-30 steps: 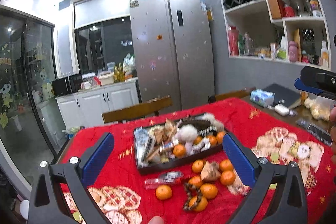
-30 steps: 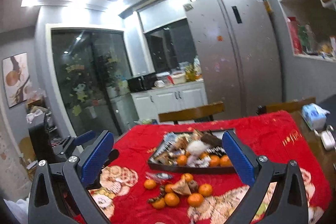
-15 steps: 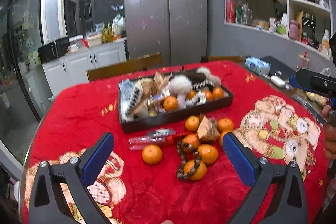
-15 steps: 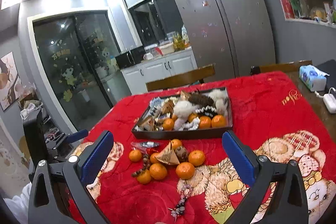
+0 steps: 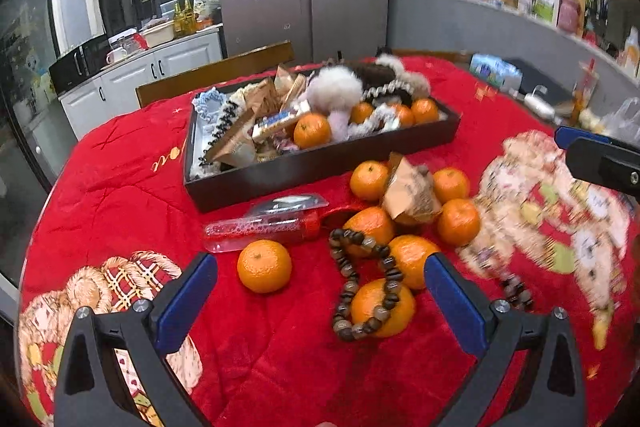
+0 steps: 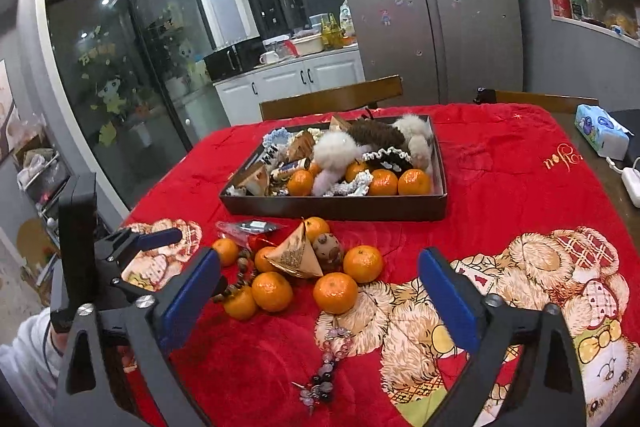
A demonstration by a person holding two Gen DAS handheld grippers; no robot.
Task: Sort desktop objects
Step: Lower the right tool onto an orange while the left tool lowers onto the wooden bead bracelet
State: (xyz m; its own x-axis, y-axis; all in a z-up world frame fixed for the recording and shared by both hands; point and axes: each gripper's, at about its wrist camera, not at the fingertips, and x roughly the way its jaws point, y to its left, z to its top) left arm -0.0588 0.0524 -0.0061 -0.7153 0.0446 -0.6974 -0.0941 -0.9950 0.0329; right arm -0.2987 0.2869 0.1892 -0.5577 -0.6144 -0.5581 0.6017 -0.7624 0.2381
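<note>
A black tray (image 5: 320, 167) full of oranges, snacks and fluffy hair ties sits mid-table on the red cloth. In front of it lie loose oranges (image 5: 264, 266), a paper pyramid packet (image 5: 408, 191), a red tube (image 5: 264, 227) and a brown bead bracelet (image 5: 360, 279) draped over two oranges. My left gripper (image 5: 320, 303) hovers open above the bracelet, holding nothing. My right gripper (image 6: 320, 291) hangs over the same pile of oranges (image 6: 335, 292), its jaws closing with nothing pressed between them. A purple bead string (image 6: 328, 367) lies below it. The tray (image 6: 332, 213) stands beyond.
Wooden chair backs (image 6: 332, 101) stand behind the table's far edge. At the right edge lie a tissue pack (image 6: 600, 131) and a white charger (image 6: 632, 183). The other hand's gripper (image 6: 156, 239) shows at the left, with a white sleeve (image 6: 24, 359) below it.
Both grippers have sunk and tipped down toward the table, so the oranges and beads loom larger. The right jaws stand slightly narrower than before.
</note>
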